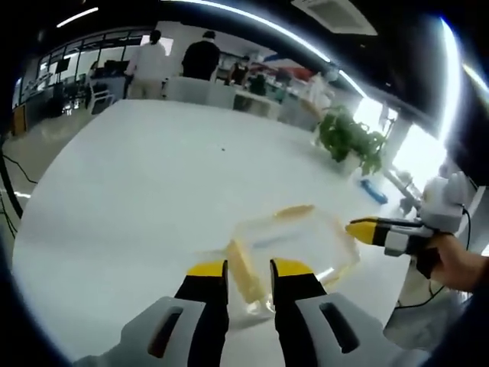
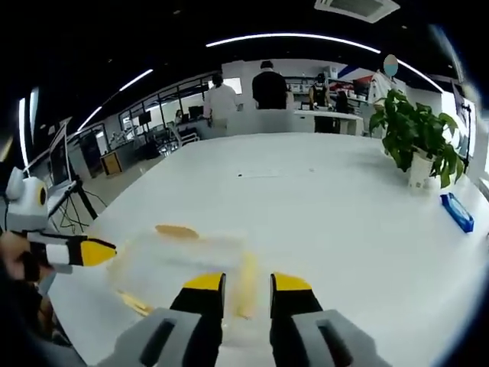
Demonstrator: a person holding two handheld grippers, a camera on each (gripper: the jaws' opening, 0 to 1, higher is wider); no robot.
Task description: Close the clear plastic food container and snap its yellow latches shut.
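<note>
Both grippers, left (image 1: 248, 269) and right (image 2: 247, 283), flank the container (image 1: 294, 245) with jaws slightly parted, seemingly straddling yellow latches (image 1: 244, 269) to press them shut, gripping nothing.

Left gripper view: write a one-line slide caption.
Left hand-held gripper straddles a yellow latch of the clear container on the white table; right hand-held gripper nears its far side.

Bright room, ceiling strip lights (image 2: 306, 38) overhead. White surface (image 1: 153, 191) nearly blown out. Window glare at right of left gripper view. Heavy fisheye bend at edges. Clear container (image 2: 179, 264) smeared, soft; background soft too.
</note>
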